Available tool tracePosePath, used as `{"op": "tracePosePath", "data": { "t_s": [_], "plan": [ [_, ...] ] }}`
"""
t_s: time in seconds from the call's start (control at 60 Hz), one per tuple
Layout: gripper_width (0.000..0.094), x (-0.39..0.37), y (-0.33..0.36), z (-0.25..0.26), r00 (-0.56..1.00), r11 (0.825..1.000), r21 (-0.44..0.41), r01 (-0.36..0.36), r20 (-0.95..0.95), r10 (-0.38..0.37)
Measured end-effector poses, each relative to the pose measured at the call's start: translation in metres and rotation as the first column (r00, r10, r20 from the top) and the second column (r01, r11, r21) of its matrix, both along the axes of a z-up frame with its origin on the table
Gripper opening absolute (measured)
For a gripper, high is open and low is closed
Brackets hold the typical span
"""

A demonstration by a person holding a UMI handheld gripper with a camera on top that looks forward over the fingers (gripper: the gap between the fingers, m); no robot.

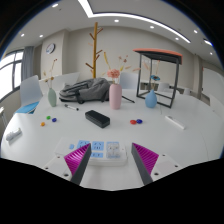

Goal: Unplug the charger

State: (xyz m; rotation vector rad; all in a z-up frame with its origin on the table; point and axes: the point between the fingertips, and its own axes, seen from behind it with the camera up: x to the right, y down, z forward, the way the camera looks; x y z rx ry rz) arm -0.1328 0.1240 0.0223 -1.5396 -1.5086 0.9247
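A white power strip (95, 152) with bluish sockets lies on the white table (60, 140), just ahead of and between my fingers. A white charger block (115, 149) sits on its right part, apparently plugged in. My gripper (112, 161) is open: the magenta pads (78, 160) stand wide apart on either side of the strip and touch neither it nor the charger. No cable is visible.
Further back on the table are a black box (97, 118), a pink vase (115, 96), a green vase (52, 97), a blue vase (151, 99), a grey bag (85, 90) and small coloured bits (138, 122). A wooden coat stand (96, 45) and a red-topped stand (158, 62) are behind.
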Motion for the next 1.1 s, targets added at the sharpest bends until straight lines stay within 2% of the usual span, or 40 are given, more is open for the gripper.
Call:
{"op": "tracePosePath", "data": {
  "t_s": [0.233,0.333,0.35,0.367,0.383,0.4,0.417,0.433,0.45,0.5,0.617,0.65,0.683,0.733,0.8,0.883,0.95,1.1],
  "plan": [
    [0.0849,-0.034,0.0,-0.015,1.0,1.0,-0.021,-0.011,0.018,0.011],
    [0.0806,-0.036,-0.001,-0.021,1.0,1.0,-0.019,-0.018,0.023,0.018],
    [0.0773,-0.038,-0.002,-0.02,0.999,0.999,-0.023,-0.025,0.019,0.026],
    [0.0688,-0.036,-0.006,-0.021,0.999,0.999,-0.026,-0.035,0.022,0.036],
    [0.0665,-0.035,-0.003,-0.021,0.999,0.999,-0.016,-0.033,0.025,0.033],
    [0.0482,-0.036,-0.003,-0.019,0.999,0.999,-0.003,-0.042,0.016,0.042],
    [0.0163,-0.037,-0.003,-0.021,0.998,0.999,0.002,-0.051,0.023,0.051],
    [0.0138,-0.039,0.007,-0.021,0.999,0.999,0.034,-0.031,0.016,0.031],
    [0.0126,-0.039,0.001,-0.021,0.999,0.999,0.002,-0.041,0.015,0.041],
    [0.0054,-0.039,0.003,-0.02,0.999,0.999,0.011,-0.035,0.017,0.034],
    [0.0048,-0.04,0.002,-0.019,0.999,0.999,-0.007,-0.035,0.036,0.035],
    [0.0048,-0.039,0.003,-0.013,0.999,0.999,-0.035,-0.034,0.031,0.035],
    [0.0049,-0.044,0.008,0.013,0.998,0.999,-0.036,-0.03,-0.047,0.029],
    [0.0048,-0.05,0.02,0.059,0.989,0.999,0.031,-0.018,-0.145,0.022],
    [0.0047,-0.054,0.027,0.091,0.989,0.999,-0.045,-0.008,-0.148,0.001],
    [0.0047,-0.055,0.055,0.108,0.99,0.999,-0.046,0.012,-0.142,-0.018],
    [0.0047,-0.054,0.079,0.105,0.992,0.998,-0.043,0.034,-0.117,-0.039],
    [0.0058,-0.048,0.129,0.06,0.997,0.996,0.033,0.078,-0.022,-0.077]
  ]
}}
